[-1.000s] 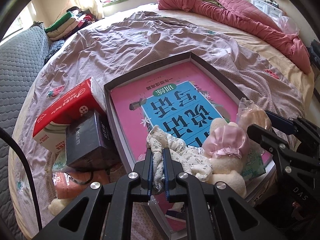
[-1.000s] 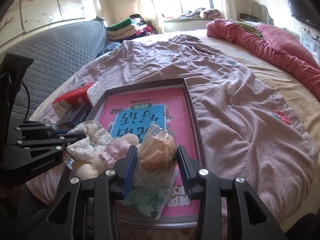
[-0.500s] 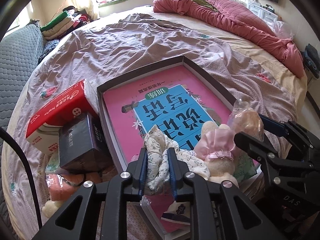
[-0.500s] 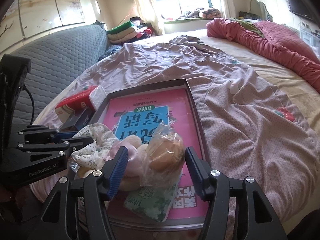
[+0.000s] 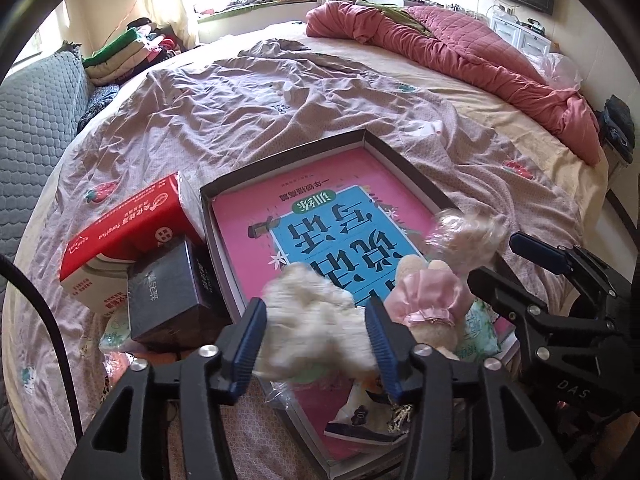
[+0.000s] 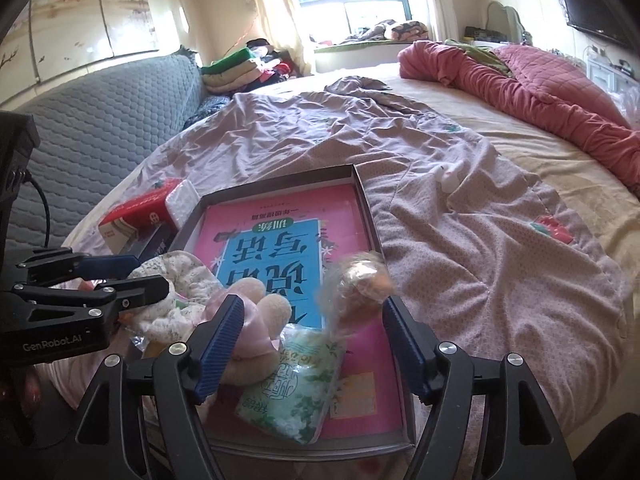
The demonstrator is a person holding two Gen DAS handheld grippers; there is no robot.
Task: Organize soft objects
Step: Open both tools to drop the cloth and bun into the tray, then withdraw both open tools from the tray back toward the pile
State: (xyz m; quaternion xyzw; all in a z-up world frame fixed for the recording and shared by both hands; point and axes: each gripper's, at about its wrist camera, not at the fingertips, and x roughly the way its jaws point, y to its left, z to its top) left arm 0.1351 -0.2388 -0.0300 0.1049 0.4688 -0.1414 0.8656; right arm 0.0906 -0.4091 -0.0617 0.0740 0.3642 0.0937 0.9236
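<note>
Both grippers had just let go of their soft things over the tray.

The grey tray (image 5: 404,156), lying on the bed (image 5: 280,92) with a pink book (image 5: 320,184) inside, now received both items. One second earlier the left gripper (image 5: 316,336) was pinching the floral cloth (image 5: 316,320) tightly; now its fingers stood wide apart and the cloth, blurred, sat loose between them at the near edge of the tray. The right gripper (image 6: 312,344) had also spread its fingers, and the bagged bun (image 6: 360,284) was free between them, just beside the plush toy (image 6: 256,320) and the tissue pack (image 6: 292,392). I judge this placing step finished, so other soft objects may come next.
</note>
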